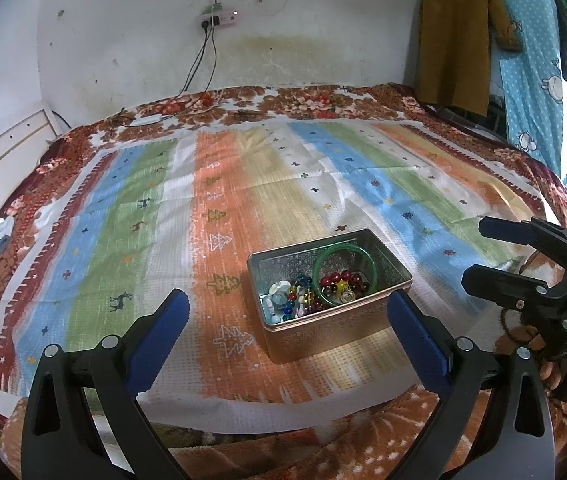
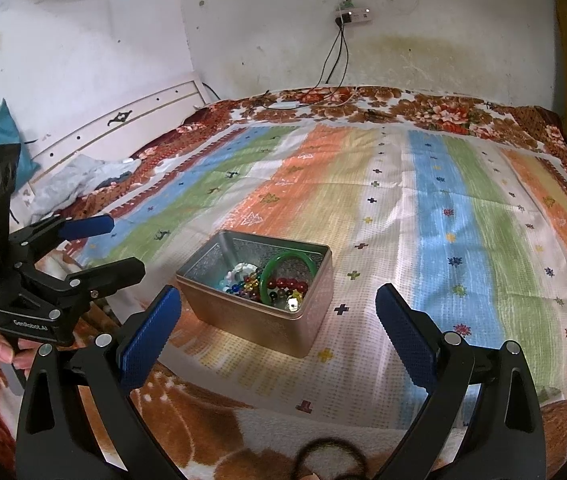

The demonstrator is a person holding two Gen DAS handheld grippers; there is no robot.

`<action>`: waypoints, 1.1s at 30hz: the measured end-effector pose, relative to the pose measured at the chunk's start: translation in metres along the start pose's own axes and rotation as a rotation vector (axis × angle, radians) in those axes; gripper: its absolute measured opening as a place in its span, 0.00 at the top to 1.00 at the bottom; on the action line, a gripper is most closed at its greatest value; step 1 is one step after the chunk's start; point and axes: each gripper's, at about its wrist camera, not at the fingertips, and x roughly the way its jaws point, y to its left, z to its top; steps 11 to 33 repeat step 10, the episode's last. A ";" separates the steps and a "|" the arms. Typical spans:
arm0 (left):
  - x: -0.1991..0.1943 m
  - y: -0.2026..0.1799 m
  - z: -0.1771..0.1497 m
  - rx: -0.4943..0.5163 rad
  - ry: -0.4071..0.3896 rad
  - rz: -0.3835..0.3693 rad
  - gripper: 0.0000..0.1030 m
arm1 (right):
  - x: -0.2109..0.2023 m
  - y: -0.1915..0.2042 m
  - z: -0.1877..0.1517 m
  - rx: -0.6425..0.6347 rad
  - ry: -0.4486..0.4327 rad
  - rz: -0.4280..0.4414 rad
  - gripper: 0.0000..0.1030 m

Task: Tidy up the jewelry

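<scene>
An open rectangular metal tin [image 1: 323, 324] [image 2: 267, 320] stands on the striped cloth. Inside lie a green bangle [image 1: 343, 254] [image 2: 283, 258], a dark red bead bracelet [image 1: 341, 279] [image 2: 287, 283], a multicoloured bead bracelet [image 1: 303, 282] [image 2: 243, 286] and a white bead piece [image 1: 279, 294] [image 2: 239, 269]. My left gripper [image 1: 287, 312] is open and empty, just in front of the tin. My right gripper [image 2: 279, 308] is open and empty, also just short of the tin. Each gripper shows in the other's view, the right [image 1: 479, 250] and the left [image 2: 123, 244].
The striped cloth [image 1: 243, 184] [image 2: 443, 220] covers a bed with a floral blanket [image 1: 303, 104]. A dark hair tie [image 2: 331, 458] lies on the blanket near the front edge. Cables [image 1: 199, 64] hang from a wall socket. Clothes [image 1: 459, 32] hang at the right.
</scene>
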 end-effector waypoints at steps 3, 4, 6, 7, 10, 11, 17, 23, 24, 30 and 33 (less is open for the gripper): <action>0.000 0.000 0.001 -0.001 0.002 -0.004 0.06 | 0.000 0.000 0.000 0.001 0.000 0.000 0.04; 0.001 0.000 -0.001 -0.001 0.004 -0.006 0.06 | 0.000 -0.001 0.000 0.003 0.000 0.000 0.04; 0.002 -0.001 -0.004 -0.001 0.009 -0.007 0.06 | 0.000 -0.001 0.000 0.003 0.000 0.000 0.04; 0.002 -0.002 -0.006 0.001 0.012 -0.007 0.06 | 0.000 -0.001 0.000 0.002 0.000 -0.001 0.04; 0.005 -0.001 -0.007 0.000 0.018 -0.007 0.06 | 0.000 -0.001 0.000 -0.001 0.001 -0.001 0.04; 0.005 -0.001 -0.007 0.000 0.018 -0.007 0.06 | 0.000 -0.001 0.000 -0.001 0.001 -0.001 0.04; 0.005 -0.001 -0.007 0.000 0.018 -0.007 0.06 | 0.000 -0.001 0.000 -0.001 0.001 -0.001 0.04; 0.005 -0.001 -0.007 0.000 0.018 -0.007 0.06 | 0.000 -0.001 0.000 -0.001 0.001 -0.001 0.04; 0.005 -0.001 -0.007 0.000 0.018 -0.007 0.06 | 0.000 -0.001 0.000 -0.001 0.001 -0.001 0.04; 0.005 -0.001 -0.007 0.000 0.018 -0.007 0.06 | 0.000 -0.001 0.000 -0.001 0.001 -0.001 0.04; 0.005 -0.001 -0.007 0.000 0.018 -0.007 0.06 | 0.000 -0.001 0.000 -0.001 0.001 -0.001 0.04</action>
